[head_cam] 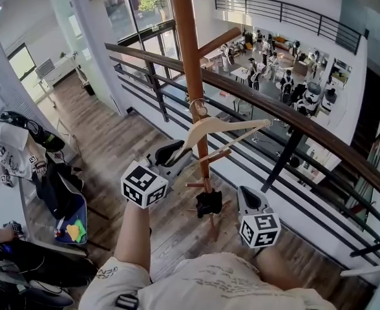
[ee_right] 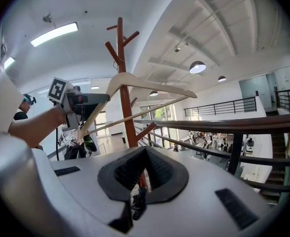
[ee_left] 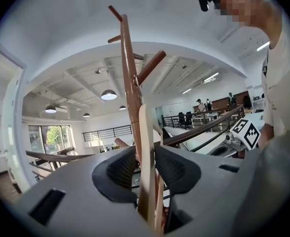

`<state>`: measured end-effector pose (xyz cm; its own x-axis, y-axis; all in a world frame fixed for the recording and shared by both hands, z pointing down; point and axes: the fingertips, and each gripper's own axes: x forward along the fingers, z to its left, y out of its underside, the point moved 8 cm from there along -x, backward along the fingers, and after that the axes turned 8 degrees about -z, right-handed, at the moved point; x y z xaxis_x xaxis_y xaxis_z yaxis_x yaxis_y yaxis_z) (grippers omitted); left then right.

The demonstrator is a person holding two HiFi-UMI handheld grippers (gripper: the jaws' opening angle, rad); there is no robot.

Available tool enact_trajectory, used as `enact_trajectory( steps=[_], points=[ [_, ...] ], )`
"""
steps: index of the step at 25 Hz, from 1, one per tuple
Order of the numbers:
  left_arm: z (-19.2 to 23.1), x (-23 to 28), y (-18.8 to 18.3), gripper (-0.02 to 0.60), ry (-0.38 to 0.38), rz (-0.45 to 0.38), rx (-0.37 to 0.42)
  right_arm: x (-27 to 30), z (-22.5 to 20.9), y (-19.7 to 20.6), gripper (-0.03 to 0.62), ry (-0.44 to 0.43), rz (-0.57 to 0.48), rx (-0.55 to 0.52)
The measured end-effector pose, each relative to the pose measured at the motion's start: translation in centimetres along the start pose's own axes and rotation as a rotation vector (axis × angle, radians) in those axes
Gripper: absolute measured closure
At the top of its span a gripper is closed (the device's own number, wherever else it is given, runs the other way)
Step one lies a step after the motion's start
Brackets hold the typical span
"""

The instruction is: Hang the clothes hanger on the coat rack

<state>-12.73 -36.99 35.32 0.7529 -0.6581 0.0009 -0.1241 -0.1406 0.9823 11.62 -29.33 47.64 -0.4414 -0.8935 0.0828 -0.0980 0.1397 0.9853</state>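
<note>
The brown wooden coat rack (head_cam: 189,50) stands straight ahead of me. A pale wooden hanger (head_cam: 225,126) hangs from it by its metal hook (head_cam: 198,106), close against the pole. My left gripper (head_cam: 177,150) is at the hanger's left end. In the left gripper view the hanger's arm (ee_left: 146,152) stands on edge between the two pads, which flank it closely without clamping it. The right gripper view shows the hanger (ee_right: 150,85) tilted on the rack (ee_right: 123,83). My right gripper (head_cam: 247,196) is low, right of the pole, shut and empty.
A dark curved railing (head_cam: 293,118) runs behind the rack, with an open hall far below. The rack's lower pegs and a black clump (head_cam: 209,203) sit between my grippers. A bag (head_cam: 64,199) and a person (head_cam: 9,147) are at the left on the wooden floor.
</note>
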Motion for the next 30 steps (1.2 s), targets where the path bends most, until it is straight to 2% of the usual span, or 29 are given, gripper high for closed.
enact_trajectory(
  steps=[8, 13, 17, 20, 22, 23, 26, 30],
  points=[
    [-0.5, -0.5, -1.3, 0.469, -0.096, 0.059, 0.199, -0.2, 0.2, 0.2, 0.592, -0.004, -0.002, 0.003],
    [-0.9, -1.3, -2.8, 0.466, -0.131, 0.04, 0.264, -0.3, 0.6, -0.1, 0.592, -0.012, -0.002, 0.001],
    [-1.1, -2.6, -3.5, 0.466, -0.122, -0.038, 0.226, -0.5, 0.8, 0.0, 0.592, -0.023, -0.002, 0.002],
    [-0.9, -3.9, -4.2, 0.469, -0.165, -0.119, 0.176, -0.6, 1.1, 0.1, 0.592, -0.034, -0.002, 0.0],
    [-0.8, -4.8, -4.8, 0.515, -0.21, -0.159, 0.163, -0.6, 1.2, 0.0, 0.592, -0.042, -0.002, -0.001],
    [-0.8, -5.2, -5.0, 0.571, -0.231, -0.171, 0.155, -0.6, 1.3, 0.0, 0.592, -0.046, -0.001, 0.0],
    [-1.0, -6.3, -5.2, 0.577, -0.273, -0.173, 0.108, -0.6, 1.8, 0.1, 0.592, -0.063, 0.0, 0.001],
    [-1.6, -7.3, -4.2, 0.577, -0.326, -0.131, 0.064, -0.2, 2.8, 0.3, 0.592, -0.084, -0.003, 0.002]
  ],
)
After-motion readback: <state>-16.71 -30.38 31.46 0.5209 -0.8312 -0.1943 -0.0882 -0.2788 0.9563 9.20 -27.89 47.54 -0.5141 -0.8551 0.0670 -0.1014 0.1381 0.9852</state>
